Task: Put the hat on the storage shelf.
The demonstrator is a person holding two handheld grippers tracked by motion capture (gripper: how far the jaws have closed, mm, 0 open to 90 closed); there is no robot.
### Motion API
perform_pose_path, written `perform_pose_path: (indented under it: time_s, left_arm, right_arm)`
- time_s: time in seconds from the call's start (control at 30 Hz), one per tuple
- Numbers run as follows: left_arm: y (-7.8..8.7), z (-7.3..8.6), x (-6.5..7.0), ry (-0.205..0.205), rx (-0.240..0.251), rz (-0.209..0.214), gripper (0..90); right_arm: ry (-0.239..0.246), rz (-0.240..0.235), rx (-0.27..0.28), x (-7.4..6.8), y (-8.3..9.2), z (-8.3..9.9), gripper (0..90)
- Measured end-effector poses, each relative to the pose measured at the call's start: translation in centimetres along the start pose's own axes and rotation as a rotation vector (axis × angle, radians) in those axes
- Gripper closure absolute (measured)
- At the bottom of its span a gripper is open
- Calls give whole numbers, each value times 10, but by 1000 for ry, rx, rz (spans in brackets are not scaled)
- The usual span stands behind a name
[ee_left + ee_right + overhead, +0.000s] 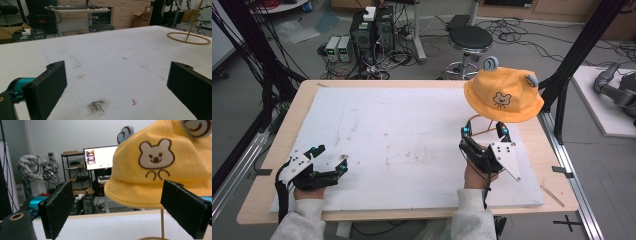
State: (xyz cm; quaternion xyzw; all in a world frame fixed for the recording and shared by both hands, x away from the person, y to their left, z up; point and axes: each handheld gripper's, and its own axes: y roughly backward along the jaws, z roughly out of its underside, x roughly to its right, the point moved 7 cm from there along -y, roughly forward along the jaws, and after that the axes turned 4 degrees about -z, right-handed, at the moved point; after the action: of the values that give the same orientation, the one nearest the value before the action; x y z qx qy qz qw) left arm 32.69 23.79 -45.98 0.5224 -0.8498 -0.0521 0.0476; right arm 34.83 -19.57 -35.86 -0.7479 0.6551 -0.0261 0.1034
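Evidently an approach step: right tool (484,131) raised near the bench's (307,95) far right corner, pointed at the yellow bear hat (503,95), jaws spread wide and gripping nothing. Hat perched on a thin wooden stand (482,131), clear of the white mat (402,145), brim just beyond the jaw tips in the high view. Probably the lifting of the hat off its stand, not yet begun.

Next move, as a judgement: forward and slightly up until the brim sits between the jaws, then a close on the soft fabric edge, then a straight lift so as not to drag the stand over. Some care needed with the upright rod, close under the brim and light enough to tip.

Left tool (329,160) low over the mat near the near left corner, jaws likewise wide apart and empty, apparently idle.

From the right gripper view: hat (160,170) from below and in front, bear face and blue ears plain, brim above and between the two black jaws, stand rod (162,225) rising under it; no contact visible. From the left gripper view: stand's ring base (188,38) lying flat on the mat toward the far right, with the slanted rod climbing out of frame, plus smudges on the mat. From the high view alone: both tools' positions relative to the bench edges.
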Motion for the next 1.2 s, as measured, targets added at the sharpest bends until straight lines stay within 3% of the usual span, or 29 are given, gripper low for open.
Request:
perform_pose_path:
  time_s: [0.4, 0.83, 1.2]
  left_arm:
    - [0, 0, 0, 0, 1, 2, 32]
    - [0, 0, 0, 0, 0, 0, 32]
    - [0, 0, 0, 0, -3, 0, 32]
  right_arm:
    - [31, -9, -36, -8, 11, 25, 113]
    - [15, 33, -97, 2, 24, 60, 114]
    - [21, 31, -148, 3, 26, 84, 114]
